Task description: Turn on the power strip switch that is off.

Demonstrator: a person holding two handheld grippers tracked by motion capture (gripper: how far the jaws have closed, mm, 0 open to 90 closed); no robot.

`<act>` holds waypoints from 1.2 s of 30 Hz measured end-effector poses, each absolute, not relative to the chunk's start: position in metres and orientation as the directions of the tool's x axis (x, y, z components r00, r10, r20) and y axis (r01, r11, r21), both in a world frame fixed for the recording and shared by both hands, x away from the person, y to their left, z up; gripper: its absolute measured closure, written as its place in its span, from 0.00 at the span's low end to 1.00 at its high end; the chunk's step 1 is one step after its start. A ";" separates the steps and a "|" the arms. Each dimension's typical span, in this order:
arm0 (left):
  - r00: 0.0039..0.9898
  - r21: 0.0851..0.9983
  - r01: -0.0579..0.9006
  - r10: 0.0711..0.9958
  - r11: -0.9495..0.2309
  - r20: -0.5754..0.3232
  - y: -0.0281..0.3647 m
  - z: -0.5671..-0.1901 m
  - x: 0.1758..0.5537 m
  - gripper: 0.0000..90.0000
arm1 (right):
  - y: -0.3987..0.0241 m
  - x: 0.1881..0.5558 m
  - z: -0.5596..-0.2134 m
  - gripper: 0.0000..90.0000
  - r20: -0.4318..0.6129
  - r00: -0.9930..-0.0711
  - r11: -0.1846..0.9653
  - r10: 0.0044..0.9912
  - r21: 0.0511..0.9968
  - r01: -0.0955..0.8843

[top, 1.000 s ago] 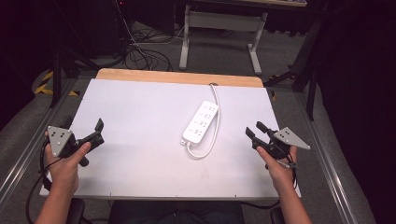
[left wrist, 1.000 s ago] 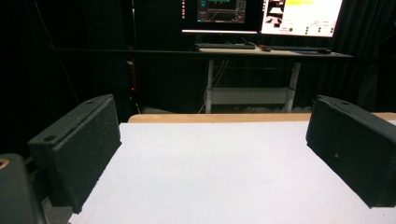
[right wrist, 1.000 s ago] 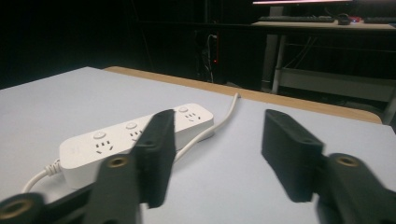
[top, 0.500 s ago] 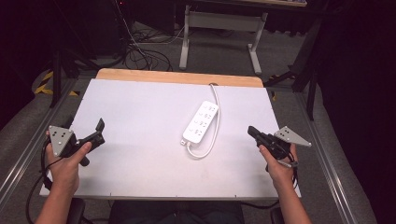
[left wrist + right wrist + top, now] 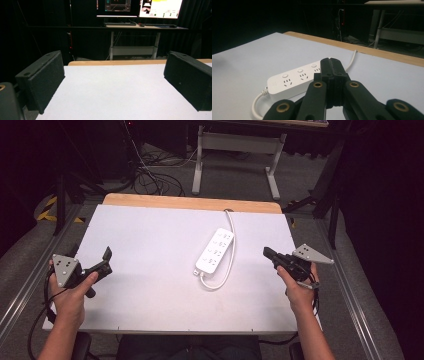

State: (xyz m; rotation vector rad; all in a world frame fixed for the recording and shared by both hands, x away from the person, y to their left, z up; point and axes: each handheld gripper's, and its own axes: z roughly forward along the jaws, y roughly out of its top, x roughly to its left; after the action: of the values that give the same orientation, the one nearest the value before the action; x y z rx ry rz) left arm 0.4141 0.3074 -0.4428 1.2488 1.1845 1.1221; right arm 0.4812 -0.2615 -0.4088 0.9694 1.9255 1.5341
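Closing since the earlier frame, the right hand-held gripper (image 5: 268,252) now has jaws pressed together, white power strip (image 5: 215,250) just ahead; left hand-held gripper (image 5: 106,257) gapes wide over the tabletop (image 5: 150,235).

Worktop (image 5: 150,235): a power strip (image 5: 215,250) is laid on it, right of centre, lengthwise towards the far edge.
Cord (image 5: 227,270): run along the strip's right side, looped at the near end, and led off over the far edge.
Left hand-held gripper (image 5: 101,262): held over the near left part, well apart from the strip.
Right hand-held gripper (image 5: 272,255): held at the near right, near the strip's right side.
Desk (image 5: 140,26): placed beyond the far edge, with monitors (image 5: 138,7) on it.
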 end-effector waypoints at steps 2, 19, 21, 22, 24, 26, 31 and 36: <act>0.079 0.999 0.033 0.997 0.019 -0.022 0.308 -0.443 0.414 0.04 | -0.259 0.484 -0.406 1.00 0.051 -0.634 0.122 0.772 0.966 0.226; 0.082 0.999 0.035 0.996 0.017 -0.020 0.307 -0.444 0.415 0.04 | -0.228 0.510 -0.395 1.00 0.029 -0.668 0.181 0.743 0.953 0.243; 0.082 0.999 0.035 0.996 0.018 -0.021 0.307 -0.444 0.415 0.04 | -0.226 0.511 -0.395 1.00 0.031 -0.667 0.182 0.745 0.952 0.246; 0.082 0.999 0.037 0.996 0.016 -0.019 0.308 -0.444 0.415 0.04 | -0.222 0.515 -0.394 1.00 0.022 -0.671 0.195 0.741 0.950 0.246; 0.080 0.999 0.036 0.997 0.016 -0.018 0.308 -0.444 0.416 0.04 | -0.219 0.516 -0.394 1.00 0.024 -0.672 0.195 0.740 0.949 0.248; 0.081 0.999 0.037 0.997 0.014 -0.017 0.308 -0.444 0.416 0.04 | -0.215 0.520 -0.395 1.00 0.019 -0.677 0.205 0.735 0.946 0.249; 0.085 0.999 0.039 0.996 0.009 -0.012 0.308 -0.444 0.416 0.04 | -0.204 0.528 -0.397 1.00 0.006 -0.682 0.229 0.732 0.940 0.253; 0.086 0.999 0.039 0.996 0.007 -0.011 0.307 -0.444 0.415 0.04 | -0.194 0.534 -0.400 1.00 -0.013 -0.689 0.260 0.724 0.931 0.255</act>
State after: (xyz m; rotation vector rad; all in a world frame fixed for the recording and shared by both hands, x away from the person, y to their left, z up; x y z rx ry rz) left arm 0.4150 0.3072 -0.4440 1.2702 1.1776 1.1206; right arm 0.5339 -0.1943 -0.4001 0.8870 2.0950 1.4223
